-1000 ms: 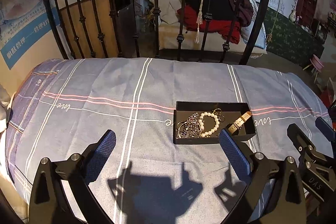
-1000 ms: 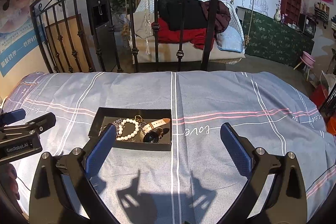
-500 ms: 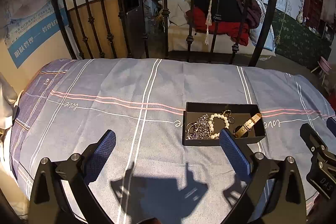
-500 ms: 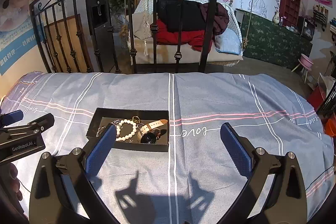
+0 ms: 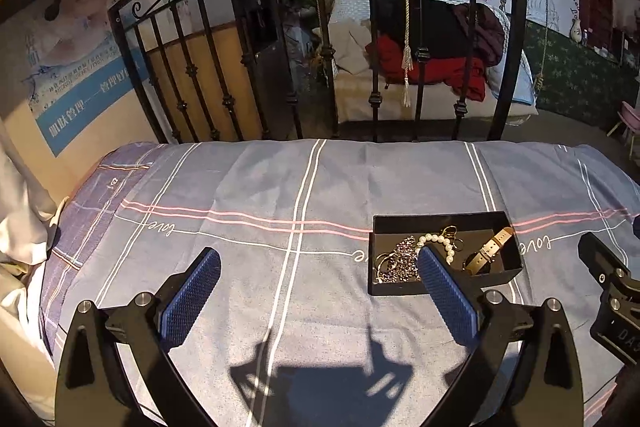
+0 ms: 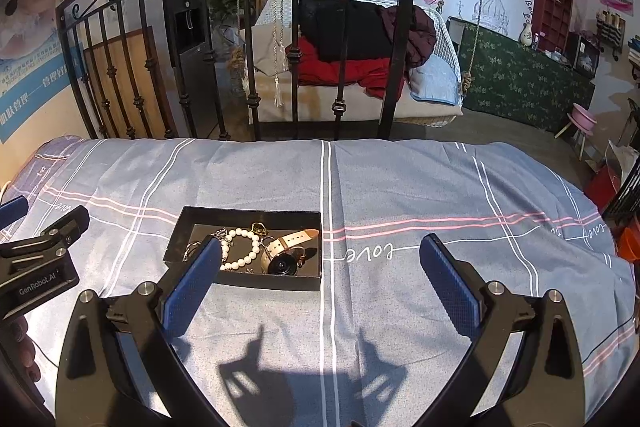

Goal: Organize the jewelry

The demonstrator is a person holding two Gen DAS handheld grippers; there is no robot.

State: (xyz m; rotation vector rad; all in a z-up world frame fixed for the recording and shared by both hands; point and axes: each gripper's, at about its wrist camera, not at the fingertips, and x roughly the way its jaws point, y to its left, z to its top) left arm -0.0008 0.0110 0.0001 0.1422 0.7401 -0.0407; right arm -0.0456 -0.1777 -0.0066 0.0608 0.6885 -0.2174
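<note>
Striped bedspread (image 6: 400, 187) soft; our left claw (image 5: 320, 291) and right claw (image 6: 320, 275) both wide, empty. Black tray (image 6: 248, 215) at ten o'clock; tangled chains (image 5: 396, 259) risk snagging pearl bracelet (image 6: 244, 247).

Dim, fisheye-warped frames; light from behind throws sharp shadows onto the bedspread (image 5: 280, 187).
</note>
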